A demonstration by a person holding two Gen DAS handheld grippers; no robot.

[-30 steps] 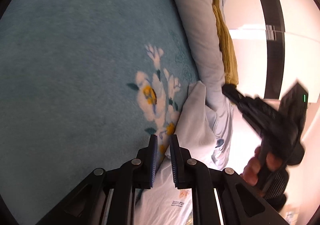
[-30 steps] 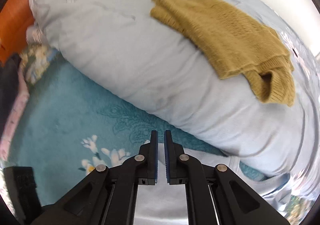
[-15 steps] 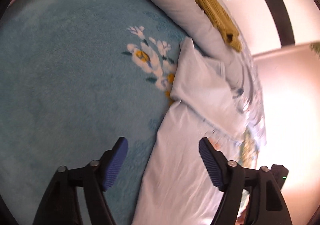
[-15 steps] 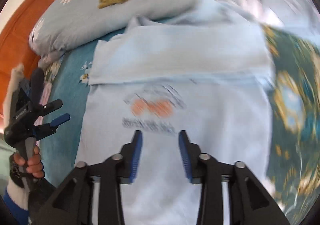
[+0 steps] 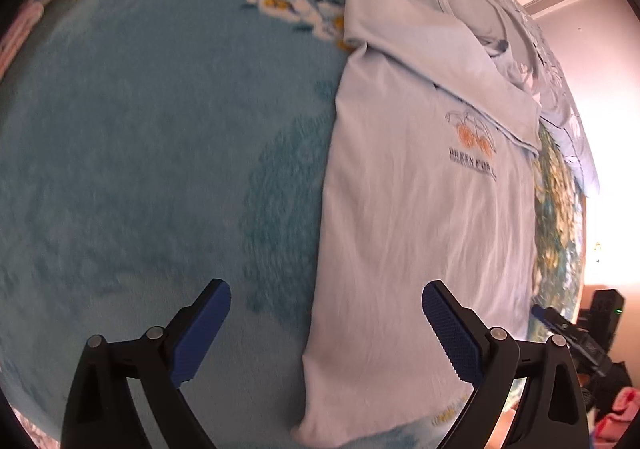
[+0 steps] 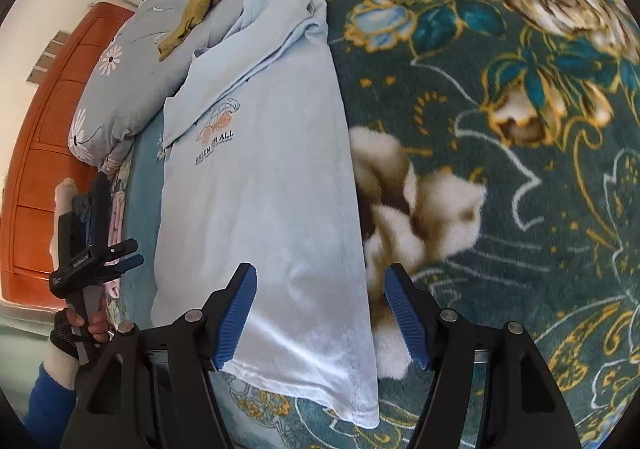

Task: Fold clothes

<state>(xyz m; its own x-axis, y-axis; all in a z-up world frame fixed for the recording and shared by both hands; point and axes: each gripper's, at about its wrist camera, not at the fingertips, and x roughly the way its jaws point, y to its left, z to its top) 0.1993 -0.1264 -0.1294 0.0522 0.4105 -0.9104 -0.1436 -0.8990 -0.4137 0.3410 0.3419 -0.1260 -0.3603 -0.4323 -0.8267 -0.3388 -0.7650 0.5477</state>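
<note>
A pale blue T-shirt (image 5: 420, 217) with an orange print lies flat on the bed as a long strip, its sleeves folded in over the chest. It also shows in the right wrist view (image 6: 256, 185). My left gripper (image 5: 326, 313) is open and empty above the shirt's left edge near the hem. My right gripper (image 6: 320, 305) is open and empty above the shirt's right hem corner. The left gripper also shows in the right wrist view (image 6: 124, 255), beside the shirt's left edge.
The shirt lies on a teal blanket (image 5: 140, 149) and a dark green floral blanket (image 6: 500, 129). A grey-blue pillow (image 6: 132, 61) with a mustard knit garment (image 6: 200, 5) on it lies beyond the collar. An orange wooden headboard (image 6: 44, 153) stands behind.
Both grippers opened, let go of the sleeve area near the pillow and pulled back to the hem end of the shirt. The sleeves now lie folded over the chest.
</note>
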